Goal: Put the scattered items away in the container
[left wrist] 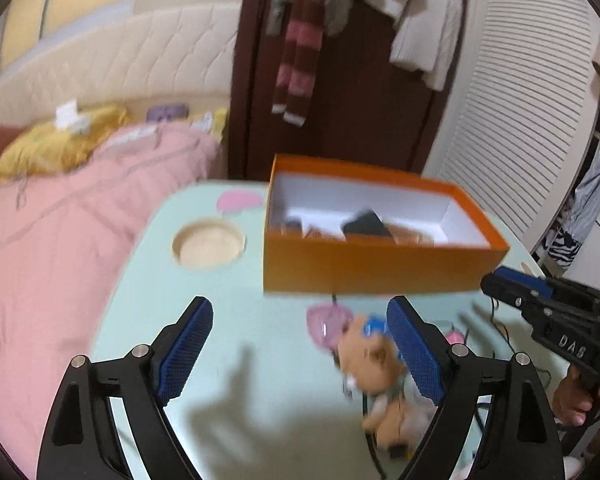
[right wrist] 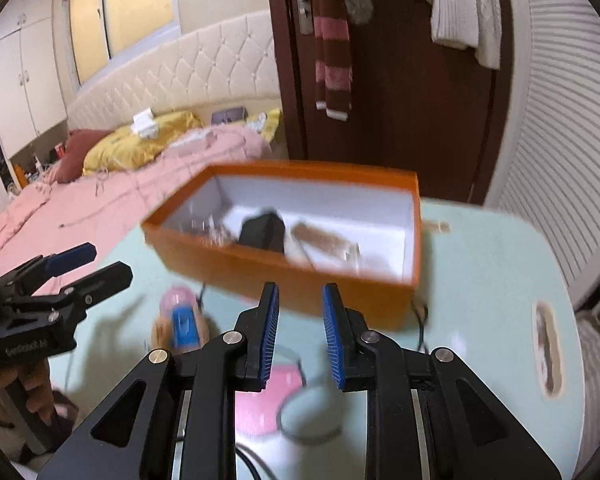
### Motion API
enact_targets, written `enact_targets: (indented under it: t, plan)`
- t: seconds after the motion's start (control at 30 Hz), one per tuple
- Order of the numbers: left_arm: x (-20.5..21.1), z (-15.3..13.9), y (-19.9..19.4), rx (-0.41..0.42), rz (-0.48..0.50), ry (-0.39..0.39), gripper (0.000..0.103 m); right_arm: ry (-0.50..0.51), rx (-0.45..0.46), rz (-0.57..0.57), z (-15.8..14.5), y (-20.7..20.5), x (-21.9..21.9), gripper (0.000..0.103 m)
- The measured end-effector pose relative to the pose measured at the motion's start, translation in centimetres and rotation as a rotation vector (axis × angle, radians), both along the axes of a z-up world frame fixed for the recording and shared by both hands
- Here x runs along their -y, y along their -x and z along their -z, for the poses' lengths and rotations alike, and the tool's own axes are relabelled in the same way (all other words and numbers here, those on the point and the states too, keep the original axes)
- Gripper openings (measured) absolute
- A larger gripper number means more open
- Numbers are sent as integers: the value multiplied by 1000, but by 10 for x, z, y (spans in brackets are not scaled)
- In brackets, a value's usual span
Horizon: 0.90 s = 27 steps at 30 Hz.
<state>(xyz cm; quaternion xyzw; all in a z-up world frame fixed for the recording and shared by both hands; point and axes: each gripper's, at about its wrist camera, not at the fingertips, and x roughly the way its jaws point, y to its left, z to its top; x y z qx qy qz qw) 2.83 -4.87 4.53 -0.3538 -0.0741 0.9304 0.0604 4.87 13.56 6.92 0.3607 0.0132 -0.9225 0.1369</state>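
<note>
Left wrist view: the left tongs hang wide apart and empty above a pale green desk, with a small tan plush toy in a blue cap lying just inside the right-hand finger, beside thin dark cables. Beyond it stands the open orange cardboard box with a white lining, already holding a dark flat object and other blurred items. The right tongs hover near the box's front wall, jaws parted, gripping nothing. Judged from this, the toy is the piece in hand; the next move calls for centring the left tongs over it and closing. Its long axis appears to run from near the box toward the camera, cap end nearest the box
</note>
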Motion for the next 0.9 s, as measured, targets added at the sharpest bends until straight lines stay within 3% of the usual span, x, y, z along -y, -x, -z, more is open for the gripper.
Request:
enact_targets:
  t: [0.27,0.4,0.43,0.5,0.53,0.9]
  plan:
    - [4,33,-3,155,-27,43,88,-90,155,54,32,-6,-4,24]
    - [-2,37,-2,153,-5,75,92,-94,187,56,38,-4,-5,25]
    - [-5,39,-2,147,3,90,94,-98,185,52,38,-4,-4,31]
    - [-8,42,-2,136,8,125,102,-108,185,48,39,-5,-2,59]
    - [-8,42,-2,135,6,135,102,-112,185,48,39,-5,-2,82]
    - [-8,46,-6,110,0,156,103,-153,193,46,45,-9,0,85]
